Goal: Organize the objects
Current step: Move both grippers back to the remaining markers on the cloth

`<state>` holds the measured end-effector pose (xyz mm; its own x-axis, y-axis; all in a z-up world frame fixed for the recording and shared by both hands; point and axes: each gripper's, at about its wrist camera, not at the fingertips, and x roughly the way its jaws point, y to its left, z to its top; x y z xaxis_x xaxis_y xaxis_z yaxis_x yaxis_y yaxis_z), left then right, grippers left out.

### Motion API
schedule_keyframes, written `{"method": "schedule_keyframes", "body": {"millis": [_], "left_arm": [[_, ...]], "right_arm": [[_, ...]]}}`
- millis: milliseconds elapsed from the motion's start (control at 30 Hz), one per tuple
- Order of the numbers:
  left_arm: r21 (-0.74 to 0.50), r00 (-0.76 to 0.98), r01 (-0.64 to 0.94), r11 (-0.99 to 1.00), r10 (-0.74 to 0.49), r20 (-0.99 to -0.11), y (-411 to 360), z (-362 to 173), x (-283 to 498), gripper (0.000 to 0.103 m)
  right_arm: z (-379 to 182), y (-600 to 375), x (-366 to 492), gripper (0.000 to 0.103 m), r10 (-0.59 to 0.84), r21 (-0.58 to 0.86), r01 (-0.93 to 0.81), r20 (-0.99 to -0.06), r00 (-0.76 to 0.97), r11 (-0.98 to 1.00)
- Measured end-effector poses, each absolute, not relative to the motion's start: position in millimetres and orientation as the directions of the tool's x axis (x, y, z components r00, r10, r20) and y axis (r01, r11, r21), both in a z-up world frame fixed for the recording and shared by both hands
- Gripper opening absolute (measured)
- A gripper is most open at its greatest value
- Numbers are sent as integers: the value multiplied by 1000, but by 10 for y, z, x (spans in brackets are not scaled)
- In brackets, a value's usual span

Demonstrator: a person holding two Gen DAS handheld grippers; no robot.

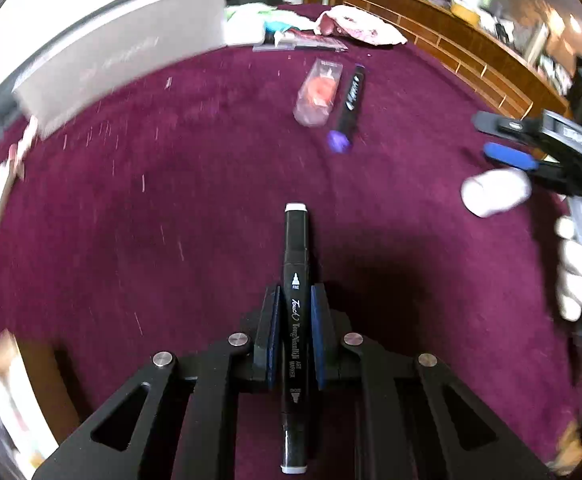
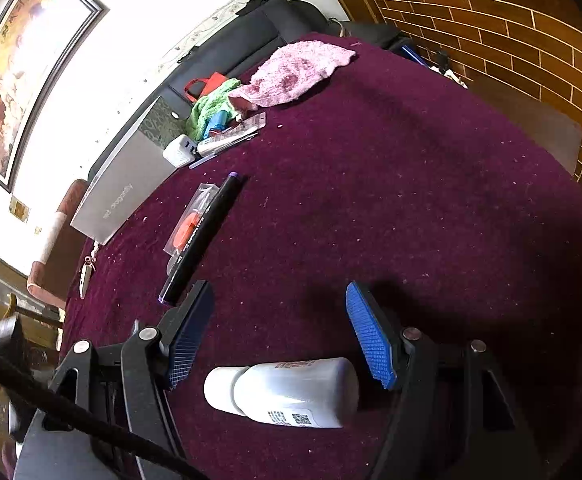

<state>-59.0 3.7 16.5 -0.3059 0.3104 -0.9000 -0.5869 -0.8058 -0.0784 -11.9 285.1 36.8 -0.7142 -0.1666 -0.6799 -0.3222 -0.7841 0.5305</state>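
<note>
Clamped between the blue pads of the left gripper [image 1: 295, 312] is a black marker [image 1: 296, 320], held lengthwise along the fingers; its white-capped tip juts out ahead of the pads and its other end runs back under the camera. No gap is seen between pads and barrel. That marker is carried above a maroon cloth [image 1: 171, 220] that covers the table. Farther out on the cloth, a second marker [image 1: 349, 104] with a purple cap is seen lying flat, touching or just beside a clear packet [image 1: 317, 94] with something orange inside. To the right, the right gripper [image 2: 279, 336] is held with its jaws well apart, and a white bottle [image 2: 287, 392] is lying on its side on the cloth between them, cap toward the left finger; neither pad is seen to touch it, so nothing is gripped there. In the left wrist view the bottle is partly seen just below the right gripper's blue pad. Along the far edge of the table a grey box [image 2: 125, 184], a white charger [image 2: 179, 150], a green cloth [image 2: 209, 106] and a pink towel [image 2: 299, 70] are gathered, well apart from both grippers. A gloved hand [image 1: 577, 268] is seen at the right edge of the left view.
</note>
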Motion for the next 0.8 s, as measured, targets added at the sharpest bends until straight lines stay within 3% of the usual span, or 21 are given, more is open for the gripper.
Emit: {"method": "schedule_keyframes", "body": {"millis": [100,133,267,333,400,433,467,500,533,667,800], "left_arm": [[-95,-343,-547,-832,326,-881,-65,172,-378,13],[-119,-360,-532,-838,351,-864,-92,169,-347,20],[-238,-364,-510,-826,458,-811,-43,151,-259,67],[-169,-411,-526,-834,423,-808,81,137,-167,73],[-65,-441,-558,-827,362,-821,232,115,-53,72],[-109,-422,-559,-822,395,-816,195,140,-15,59],[-175,-387,-555,-814,438,-811,137,171,10,26],[-239,-339,-545,-804,472,-814,57,179,18,13],[-308,-294,-525,-793,509,-809,-21,156,21,13],[-365,-291,-500,-786,549,-784,-175,133,68,12],[-403,-295,-473,-783,572,-765,-228,118,78,13]], "right_arm": [[384,2795,-118,68,-172,525,-299,-672,-720,-797],[398,2759,-113,68,-174,520,-286,-668,-723,-805],[465,2599,-142,68,-194,512,-264,-677,-710,-817],[562,2504,-207,68,-177,488,-271,-691,-701,-830],[626,2402,-322,68,-176,463,-268,-714,-678,-845],[648,2350,-414,68,-193,465,-259,-722,-664,-847],[659,2301,-511,68,-200,463,-259,-731,-652,-848],[662,2263,-604,68,-193,450,-265,-743,-640,-853],[650,2231,-700,68,-183,434,-272,-756,-628,-859],[490,2206,-1097,68,-185,433,-332,-798,-573,-838],[402,2191,-1316,54,-128,375,-389,-838,-531,-842]]}}
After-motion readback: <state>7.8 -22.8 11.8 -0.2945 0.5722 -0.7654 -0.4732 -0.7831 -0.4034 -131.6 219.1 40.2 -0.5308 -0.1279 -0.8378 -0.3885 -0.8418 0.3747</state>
